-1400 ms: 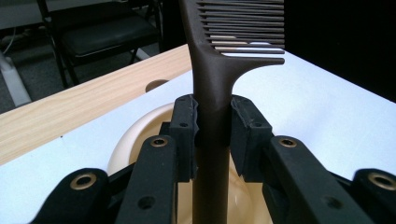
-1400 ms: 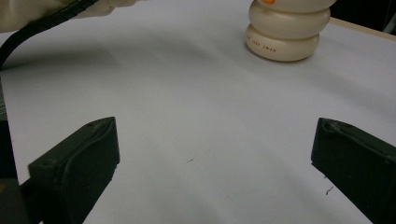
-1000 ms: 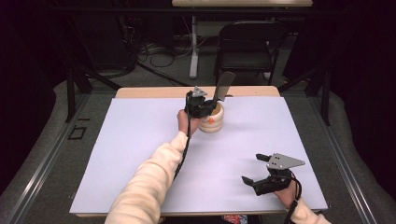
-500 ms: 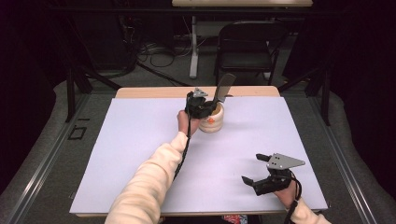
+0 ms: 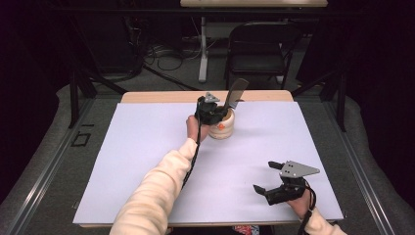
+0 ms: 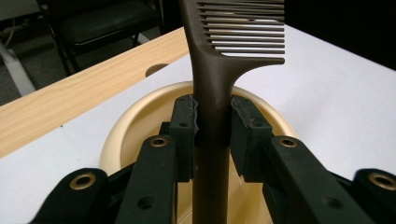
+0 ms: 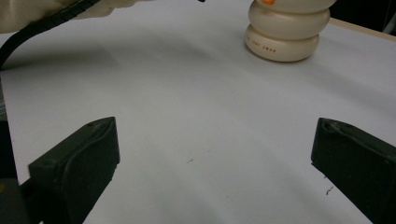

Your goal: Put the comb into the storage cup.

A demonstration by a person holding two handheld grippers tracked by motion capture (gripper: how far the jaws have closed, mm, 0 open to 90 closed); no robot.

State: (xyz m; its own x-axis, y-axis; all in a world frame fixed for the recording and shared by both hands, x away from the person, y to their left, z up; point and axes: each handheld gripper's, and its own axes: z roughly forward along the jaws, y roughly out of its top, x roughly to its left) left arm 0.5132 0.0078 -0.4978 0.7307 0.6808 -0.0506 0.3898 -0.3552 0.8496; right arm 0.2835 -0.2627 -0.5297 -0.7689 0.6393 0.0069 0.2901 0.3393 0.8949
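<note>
The left gripper (image 6: 212, 126) clamps the brown comb (image 6: 212, 93) by its handle, upright in the cream holder (image 5: 221, 126) at twelve o'clock. The right gripper (image 5: 271, 177) waits wide open and empty at five o'clock, so I'd say letting go is what's left.

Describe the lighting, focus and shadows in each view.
High view: the white table cover is brightly lit while the room around it falls into darkness; detail is soft. Left gripper view: the brown comb and the left gripper are sharp, the chair behind blurred. Right gripper view: the right gripper looks blurred and dark, and a soft shadow lies under the cream holder.
</note>
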